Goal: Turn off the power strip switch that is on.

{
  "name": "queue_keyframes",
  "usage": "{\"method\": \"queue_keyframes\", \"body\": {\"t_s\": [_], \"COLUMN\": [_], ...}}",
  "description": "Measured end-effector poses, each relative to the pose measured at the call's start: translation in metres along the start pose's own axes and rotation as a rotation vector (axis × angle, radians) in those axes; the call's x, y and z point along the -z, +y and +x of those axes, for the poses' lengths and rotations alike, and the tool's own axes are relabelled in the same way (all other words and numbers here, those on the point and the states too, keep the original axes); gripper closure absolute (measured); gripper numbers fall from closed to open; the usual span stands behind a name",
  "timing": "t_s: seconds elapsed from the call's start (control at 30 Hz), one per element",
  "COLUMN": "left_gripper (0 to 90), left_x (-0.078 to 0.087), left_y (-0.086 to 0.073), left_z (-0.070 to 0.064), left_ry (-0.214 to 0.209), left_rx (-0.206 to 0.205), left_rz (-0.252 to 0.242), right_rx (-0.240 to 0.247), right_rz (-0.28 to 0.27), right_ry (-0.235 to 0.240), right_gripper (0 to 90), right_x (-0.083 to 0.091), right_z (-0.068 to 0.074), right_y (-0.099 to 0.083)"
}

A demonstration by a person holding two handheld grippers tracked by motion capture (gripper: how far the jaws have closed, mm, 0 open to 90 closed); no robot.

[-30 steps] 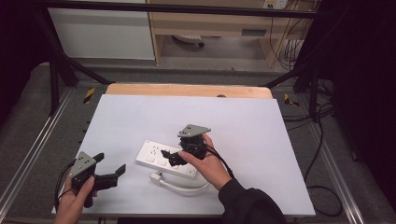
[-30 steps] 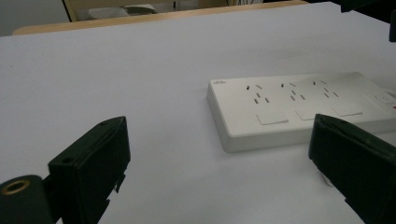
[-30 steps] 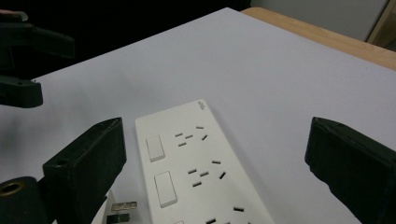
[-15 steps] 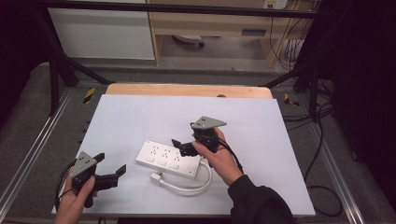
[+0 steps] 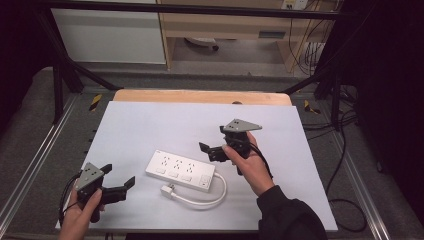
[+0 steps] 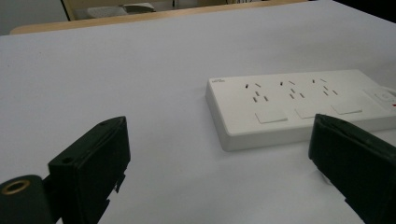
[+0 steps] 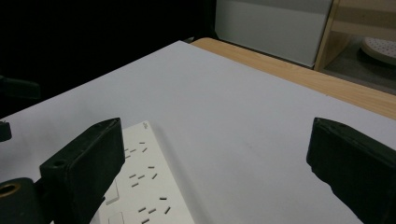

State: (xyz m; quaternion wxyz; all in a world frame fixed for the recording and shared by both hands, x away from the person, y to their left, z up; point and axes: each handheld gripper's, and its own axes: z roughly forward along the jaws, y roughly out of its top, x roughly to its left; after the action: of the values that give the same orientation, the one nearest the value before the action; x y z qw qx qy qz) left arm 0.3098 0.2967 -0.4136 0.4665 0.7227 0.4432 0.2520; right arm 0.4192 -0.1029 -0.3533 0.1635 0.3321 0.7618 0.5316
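Right gripper [image 5: 212, 150]: held in the right hand [image 5: 250, 162] above the table, just past the far right end of the strip; its jaws stand wide apart with nothing between them and touch nothing. In its own view [image 7: 215, 163] the gap between the jaws shows bare white table, with the strip's near corner below the left jaw.

Left gripper [image 5: 120, 184]: held in the left hand [image 5: 82, 212] low at the table's near left corner, well apart from the strip; jaws spread wide, empty, pointing toward the strip. In its own view [image 6: 219, 182] the strip lies ahead between the two jaws, untouched.

Strip [image 5: 180, 170]: a white power strip lying flat near the middle of the table, its long side running from left to right and a little toward the person. Three sets of sockets face up, each with a flat square button beside it; a round switch sits at the right end.

Cable [image 5: 205, 197]: white, leaves the strip's right end, curves round in front of it and ends in a plug [image 5: 167, 191] lying on the table just before the strip.

Table [image 5: 150, 125]: white top with a wooden edge along the far side.
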Motion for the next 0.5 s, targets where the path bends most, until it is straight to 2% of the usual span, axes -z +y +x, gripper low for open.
{"method": "queue_keyframes", "body": {"t_s": [0.5], "left_gripper": [5.3], "left_x": [0.0], "left_y": [0.0], "left_z": [0.0], "left_ry": [0.001], "left_rx": [0.001], "left_rz": [0.002], "right_rx": [-0.018], "right_rz": [-0.019], "right_ry": [-0.045], "right_gripper": [4.1], "right_x": [0.032], "right_z": [-0.026], "right_y": [-0.007]}}
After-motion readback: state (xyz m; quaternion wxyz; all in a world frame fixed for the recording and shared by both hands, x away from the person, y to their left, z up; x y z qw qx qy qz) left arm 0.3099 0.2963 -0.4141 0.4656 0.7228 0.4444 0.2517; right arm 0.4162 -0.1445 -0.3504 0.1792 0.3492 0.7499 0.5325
